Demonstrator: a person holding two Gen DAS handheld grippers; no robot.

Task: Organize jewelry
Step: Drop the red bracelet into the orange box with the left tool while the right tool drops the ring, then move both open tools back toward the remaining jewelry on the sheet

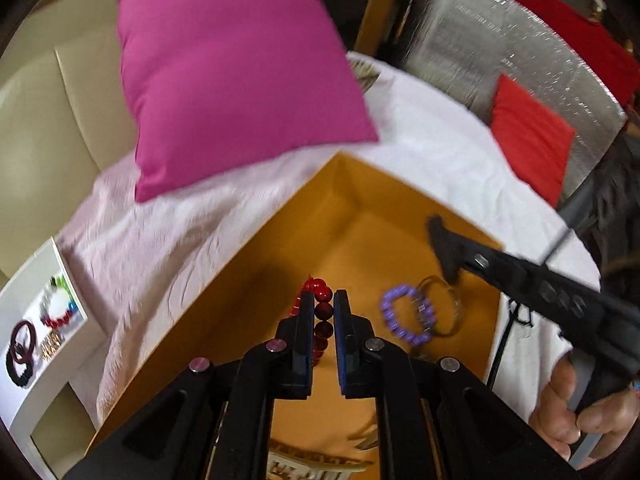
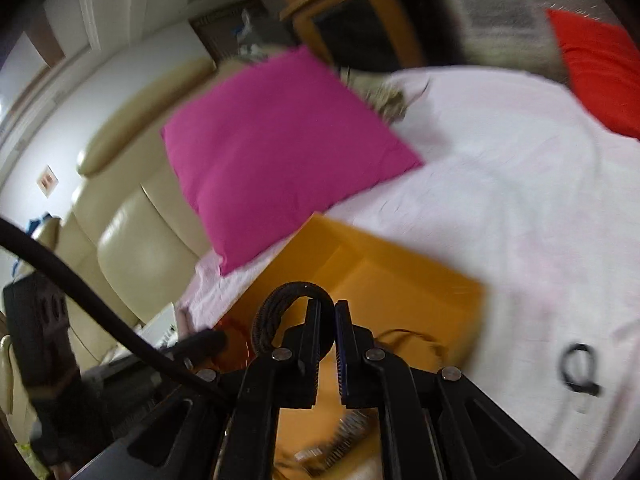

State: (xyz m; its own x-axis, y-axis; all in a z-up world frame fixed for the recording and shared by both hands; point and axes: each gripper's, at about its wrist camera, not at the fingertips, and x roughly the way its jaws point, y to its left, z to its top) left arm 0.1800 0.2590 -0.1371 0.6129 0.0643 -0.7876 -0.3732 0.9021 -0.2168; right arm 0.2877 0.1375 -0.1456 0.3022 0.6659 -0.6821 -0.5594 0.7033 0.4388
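Both looking forward along own fingers, close above the orange box (image 1: 360, 208) (image 2: 400, 272); both sharing the magenta pillow (image 1: 232, 80) (image 2: 276, 152) and white bedsheet (image 1: 432, 148) (image 2: 500, 200).

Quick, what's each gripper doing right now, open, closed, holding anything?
Left gripper: closed on the red bead bracelet, above the orange box.
Right gripper: closed on the dark braided bracelet.
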